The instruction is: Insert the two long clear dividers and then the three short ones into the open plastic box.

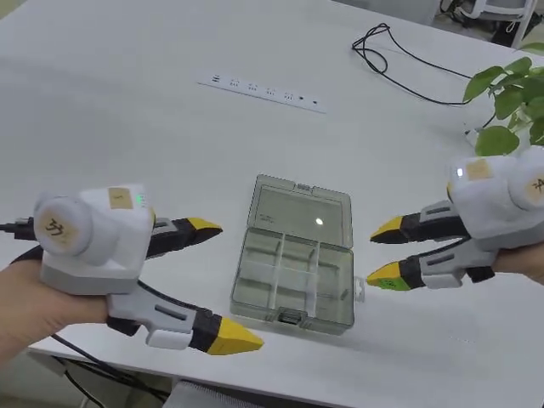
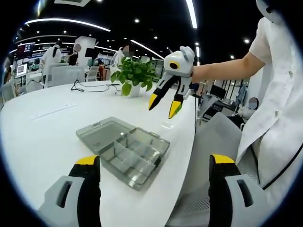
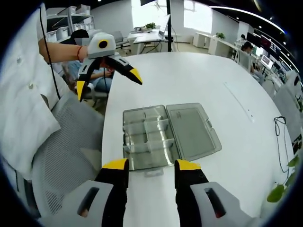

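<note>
Left gripper (image 1: 223, 285): spread wide, empty
Right gripper (image 1: 384, 252): spread too, empty
Clear grey plastic box (image 1: 299, 212): open between them, near front edge of white desk (image 1: 127, 110)

Bright ceiling strips (image 2: 191, 13) wash the white worktop (image 1: 127, 110) evenly, shadows soft, one glare spot on the box lid (image 1: 302, 212) between the fingers (image 1: 202, 226), edges bent by fisheye.

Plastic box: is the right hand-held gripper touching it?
Apart. The left gripper view shows the right hand-held gripper hanging in the air beyond the plastic box, with a clear gap between them.
</note>
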The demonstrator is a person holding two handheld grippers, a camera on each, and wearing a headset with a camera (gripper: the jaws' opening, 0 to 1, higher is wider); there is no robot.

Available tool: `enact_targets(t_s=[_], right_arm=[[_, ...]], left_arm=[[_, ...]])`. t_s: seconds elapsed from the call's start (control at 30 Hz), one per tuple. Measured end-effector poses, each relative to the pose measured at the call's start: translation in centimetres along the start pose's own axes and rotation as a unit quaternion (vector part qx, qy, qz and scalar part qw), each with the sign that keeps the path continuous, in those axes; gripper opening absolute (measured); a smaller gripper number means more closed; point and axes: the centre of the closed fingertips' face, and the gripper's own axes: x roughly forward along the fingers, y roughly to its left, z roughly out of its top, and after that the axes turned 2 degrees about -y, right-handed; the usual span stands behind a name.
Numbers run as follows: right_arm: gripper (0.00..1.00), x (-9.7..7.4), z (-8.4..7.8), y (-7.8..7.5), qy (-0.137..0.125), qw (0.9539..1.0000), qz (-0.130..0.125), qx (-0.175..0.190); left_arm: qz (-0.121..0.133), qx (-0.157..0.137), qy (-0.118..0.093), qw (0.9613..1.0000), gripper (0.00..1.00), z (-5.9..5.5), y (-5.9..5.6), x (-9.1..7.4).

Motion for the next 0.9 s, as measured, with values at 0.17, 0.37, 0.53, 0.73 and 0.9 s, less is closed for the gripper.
enact_targets(t_s=[0.17,0.37,0.53,0.73,0.9], right_arm=[[0.41,-1.3,-1.7,0.0,0.011,0.9999,-0.008,0.006],[0.44,-2.3,-3.8,0.3,0.028,0.9995,-0.011,0.011],[0.46,-2.9,-6.4,0.3,0.050,0.9987,-0.010,0.010],[0.47,-3.5,-9.9,-0.2,0.084,0.9964,-0.008,0.013],[0.48,-3.7,-12.8,-0.8,0.120,0.9928,-0.004,0.004]], left_arm=[[0.001,0.000,0.000,1.0000,0.98,0.1,0.1,0.0],[0.001,0.000,0.002,1.0000,0.98,0.1,0.1,0.0],[0.001,-0.001,0.003,1.0000,0.99,0.1,0.1,0.0],[0.002,-0.002,0.005,1.0000,0.99,0.0,0.2,0.0],[0.005,-0.002,0.004,1.0000,0.99,0.0,0.3,-0.1]])
